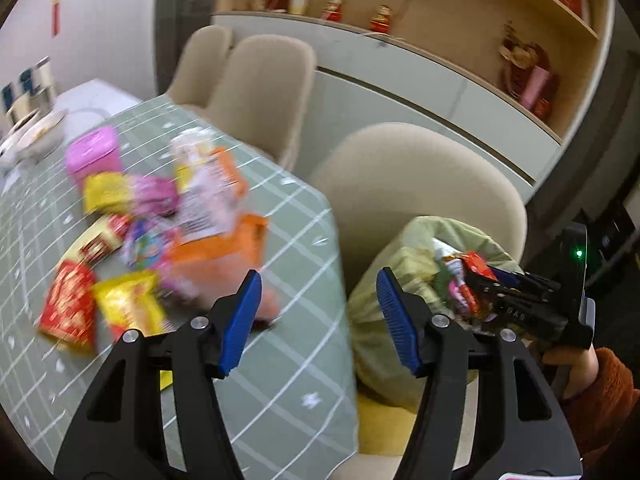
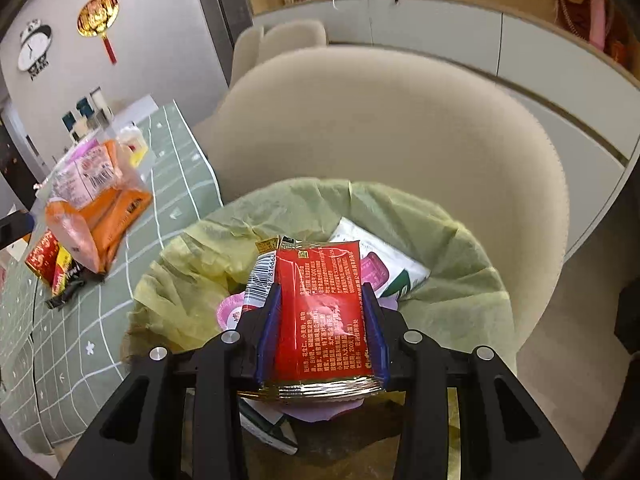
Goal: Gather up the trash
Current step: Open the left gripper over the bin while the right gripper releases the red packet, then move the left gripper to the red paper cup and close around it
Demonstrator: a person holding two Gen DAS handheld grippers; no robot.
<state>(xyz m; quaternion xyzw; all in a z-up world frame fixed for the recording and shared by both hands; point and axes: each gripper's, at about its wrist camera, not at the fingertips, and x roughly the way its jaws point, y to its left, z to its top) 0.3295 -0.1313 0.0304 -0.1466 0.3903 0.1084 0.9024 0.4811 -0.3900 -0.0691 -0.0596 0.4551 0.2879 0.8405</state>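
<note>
The right tool (image 2: 322,328) is clenched on a red foil snack packet with gold crimped edges (image 2: 320,312), its blue pads pressing both long sides. The packet hangs just above the open mouth of a bin lined with a pale green plastic bag (image 2: 452,264), which sits on a beige upholstered chair (image 2: 400,120) beside the table. Inside the bin lie a white wrapper (image 2: 396,264) and pink scraps.

The left tool (image 1: 318,320) is released, jaws spread wide and holding nothing, over the edge of the table covered with a green checked cloth (image 1: 296,380). On the table a blurred heap of wrappers remains: a large orange and clear plastic bag (image 1: 216,216), a red packet (image 1: 70,308), yellow packets (image 1: 128,304) and a pink box (image 1: 92,152)
</note>
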